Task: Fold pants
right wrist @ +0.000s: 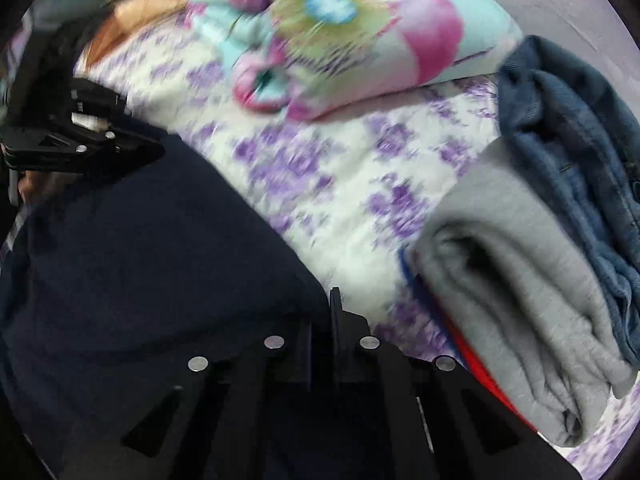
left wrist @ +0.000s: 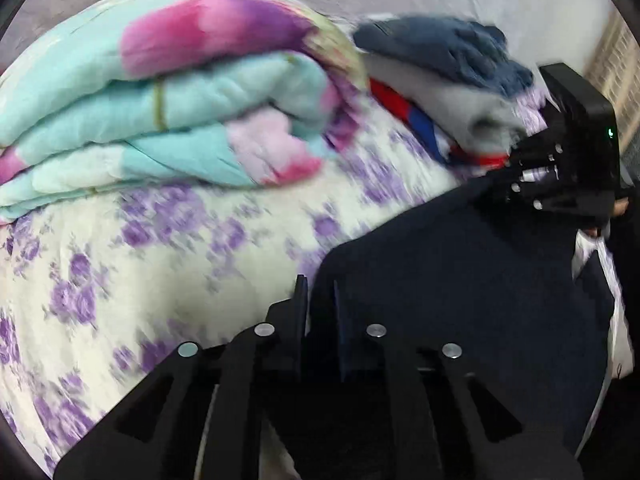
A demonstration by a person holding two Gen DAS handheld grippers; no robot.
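A: Where are the dark navy pants?
B: On the bed, near its edge. Both jaws, left gripper and right gripper, are closed on them.

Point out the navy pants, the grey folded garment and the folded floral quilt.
navy pants [left wrist: 460, 280]: left wrist view, middle of the dark fabric.
grey folded garment [right wrist: 520, 280]: right wrist view, top fold of the stack's grey layer.
floral quilt [left wrist: 140, 120]: left wrist view, turquoise folded edge.
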